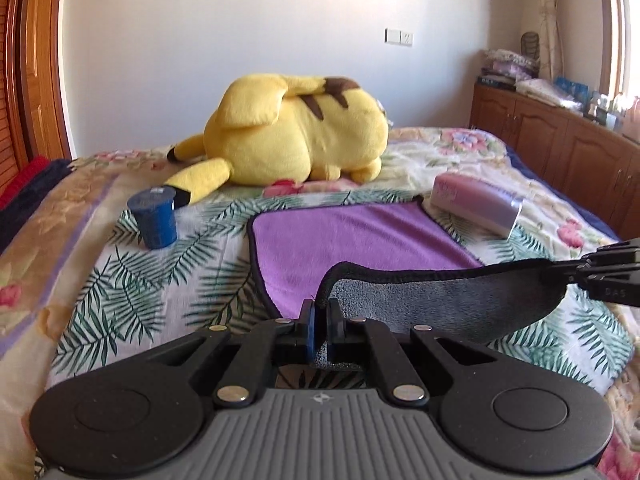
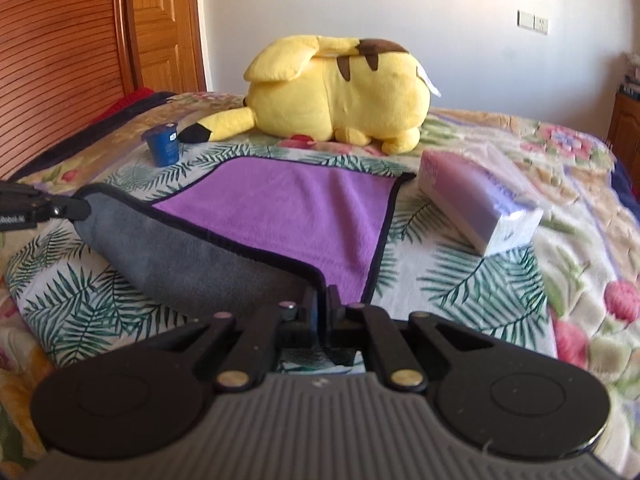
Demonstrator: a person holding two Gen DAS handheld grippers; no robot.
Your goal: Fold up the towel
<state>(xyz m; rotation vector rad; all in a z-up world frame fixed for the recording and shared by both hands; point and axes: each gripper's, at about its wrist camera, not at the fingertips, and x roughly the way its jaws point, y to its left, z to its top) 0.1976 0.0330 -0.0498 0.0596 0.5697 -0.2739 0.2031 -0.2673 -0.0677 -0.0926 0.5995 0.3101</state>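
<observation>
Towel (image 1: 352,236), purple face, grey underside: lying on the bed (image 1: 120,264), near edge being lifted. Left tool (image 1: 320,320) and right tool (image 2: 323,300) each pinching a near corner, clamped tight. Blue cup (image 1: 154,218), tissue pack (image 1: 478,204), yellow plush (image 1: 296,136) sitting beyond.

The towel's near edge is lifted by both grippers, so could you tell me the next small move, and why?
Probably carry both corners forward toward the far edge. The left gripper and right gripper pinch the near corners of the towel, grey underside up, while its far half lies flat.
</observation>
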